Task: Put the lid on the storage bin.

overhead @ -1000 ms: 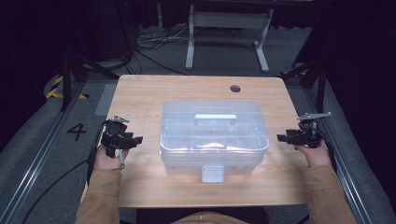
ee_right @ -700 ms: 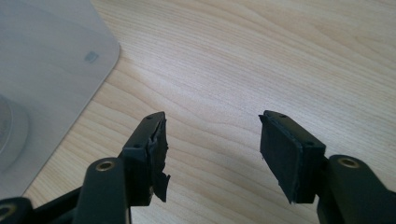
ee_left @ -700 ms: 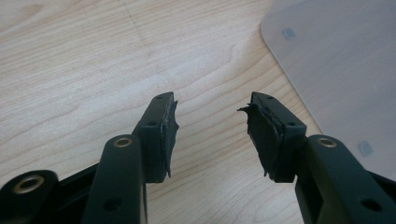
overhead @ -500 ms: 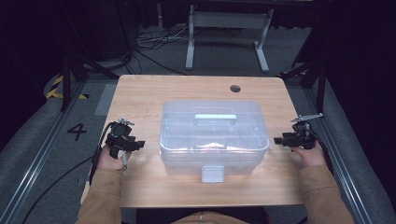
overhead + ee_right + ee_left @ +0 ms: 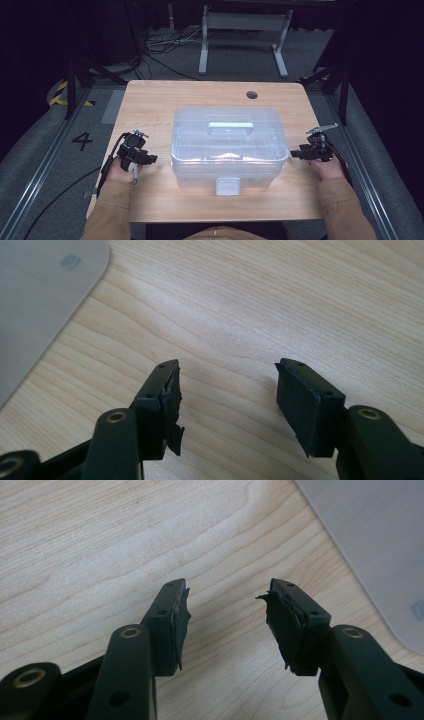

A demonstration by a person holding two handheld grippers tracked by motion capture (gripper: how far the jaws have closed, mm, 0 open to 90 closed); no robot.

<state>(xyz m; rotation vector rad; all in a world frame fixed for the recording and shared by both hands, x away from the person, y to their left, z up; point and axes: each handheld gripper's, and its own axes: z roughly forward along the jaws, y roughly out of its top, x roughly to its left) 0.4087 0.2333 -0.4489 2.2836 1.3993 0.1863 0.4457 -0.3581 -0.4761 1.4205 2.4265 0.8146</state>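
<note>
We are flanking one clear plastic storage box [image 5: 230, 145] that is sitting lid-on in the middle of the tabletop [image 5: 150, 105], its white front latch [image 5: 228, 186] facing us. We are holding the left gripper [image 5: 150, 159] just beside the box's left end, jaws spread with nothing between them; the left gripper view is showing bare wood under the pads [image 5: 176, 625]. The right gripper [image 5: 296, 153] is sitting released too, near the right end, apart from it. By our reading this is the approach step, before any contact. The next move is likely calling for both grippers closing in on the box's ends, or one going for the latch. Count: one box, one lid handle [image 5: 231, 125], one latch, two grippers
</note>
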